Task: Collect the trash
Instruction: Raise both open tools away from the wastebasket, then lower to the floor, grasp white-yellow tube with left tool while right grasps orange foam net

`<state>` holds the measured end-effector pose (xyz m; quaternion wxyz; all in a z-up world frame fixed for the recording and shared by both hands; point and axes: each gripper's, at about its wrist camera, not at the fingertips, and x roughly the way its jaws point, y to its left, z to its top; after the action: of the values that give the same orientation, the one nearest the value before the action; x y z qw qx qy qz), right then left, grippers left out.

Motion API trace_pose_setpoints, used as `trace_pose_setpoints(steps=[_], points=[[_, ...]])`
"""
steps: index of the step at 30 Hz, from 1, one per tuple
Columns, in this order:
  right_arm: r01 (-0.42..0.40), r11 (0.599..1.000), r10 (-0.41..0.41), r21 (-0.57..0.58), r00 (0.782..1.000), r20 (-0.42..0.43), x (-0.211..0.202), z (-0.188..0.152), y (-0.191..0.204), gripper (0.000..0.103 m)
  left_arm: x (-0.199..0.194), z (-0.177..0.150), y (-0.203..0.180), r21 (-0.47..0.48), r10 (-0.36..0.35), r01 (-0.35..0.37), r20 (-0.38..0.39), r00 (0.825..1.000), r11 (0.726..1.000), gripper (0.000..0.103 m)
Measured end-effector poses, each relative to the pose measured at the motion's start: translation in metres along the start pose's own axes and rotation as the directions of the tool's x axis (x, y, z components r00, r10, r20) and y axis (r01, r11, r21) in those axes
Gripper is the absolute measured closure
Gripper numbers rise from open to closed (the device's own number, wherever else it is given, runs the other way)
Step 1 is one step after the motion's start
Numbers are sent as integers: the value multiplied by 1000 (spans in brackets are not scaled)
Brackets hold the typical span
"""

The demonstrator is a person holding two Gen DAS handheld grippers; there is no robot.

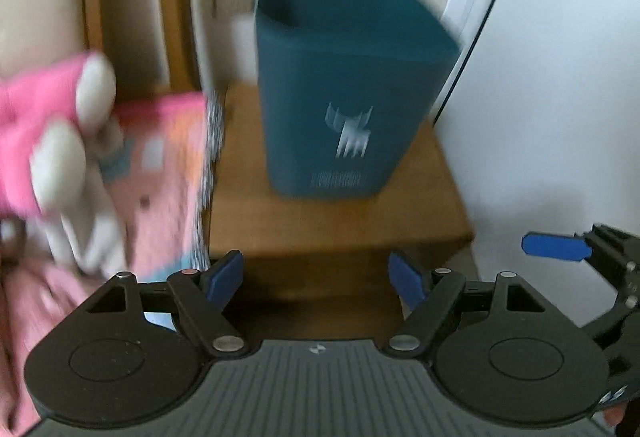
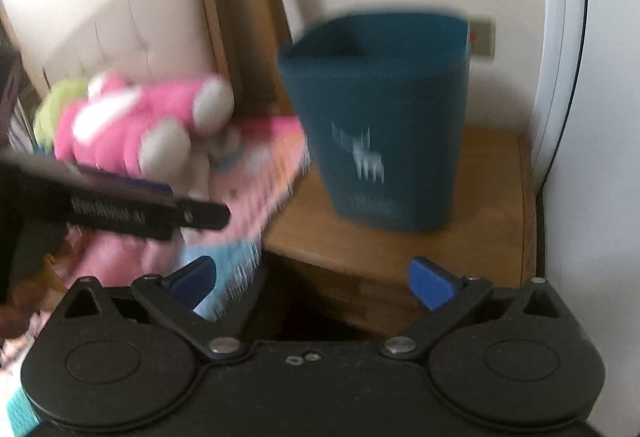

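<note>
A dark teal trash bin (image 1: pixel 352 89) with a white cat logo stands upright on a wooden bedside table (image 1: pixel 332 221). It also shows in the right wrist view (image 2: pixel 384 125) on the same table (image 2: pixel 488 233). My left gripper (image 1: pixel 318 279) is open and empty, in front of the table's near edge, short of the bin. My right gripper (image 2: pixel 314 283) is open and empty, also in front of the table. The right gripper's blue finger (image 1: pixel 556 247) shows at the right of the left wrist view. The left gripper's body (image 2: pixel 120 213) crosses the left of the right wrist view. Both views are blurred. No trash item is visible.
A bed with a pink patterned blanket (image 1: pixel 160 177) lies left of the table, with a pink and white plush toy (image 2: pixel 140 129) on it. A padded headboard (image 2: pixel 100 37) and wooden frame (image 2: pixel 236 21) stand behind. A white wall (image 1: pixel 560 97) is on the right.
</note>
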<state>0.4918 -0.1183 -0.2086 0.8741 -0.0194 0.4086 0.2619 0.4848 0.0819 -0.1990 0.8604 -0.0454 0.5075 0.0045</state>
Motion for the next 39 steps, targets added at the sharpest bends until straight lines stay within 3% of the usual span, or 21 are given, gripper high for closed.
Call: trace_pose_setpoints(steps=[5,10,19,26,28,33,39], points=[[1,1000,0,10,993,-115,56,-56,-11,0,70,-52,16,-43,7,-13,-134,991,999,24],[4,1000,-8,-18,977,-211,117,-112,-25,0,148,-111,29,-104,27,-56,-264,964,993,24],[-62,994,22,-88,915,-402,232,-221,-47,6,304,-211,63,-230,10,-127,-451,893,965,24],[-111,985,32,-135,874,-484,335,-309,-50,12,413,-282,89,-248,39,-209,-551,834,946,24],[-111,982,24,-150,871,-490,359,-330,-50,13,445,-302,97,-269,38,-237,-581,813,934,24],[-88,981,-8,-171,870,-493,422,-368,-55,13,505,-337,117,-354,16,-296,-618,786,887,24],[-91,947,-79,-307,862,-501,476,-407,-58,18,552,-362,134,-441,-33,-331,-639,768,834,24]])
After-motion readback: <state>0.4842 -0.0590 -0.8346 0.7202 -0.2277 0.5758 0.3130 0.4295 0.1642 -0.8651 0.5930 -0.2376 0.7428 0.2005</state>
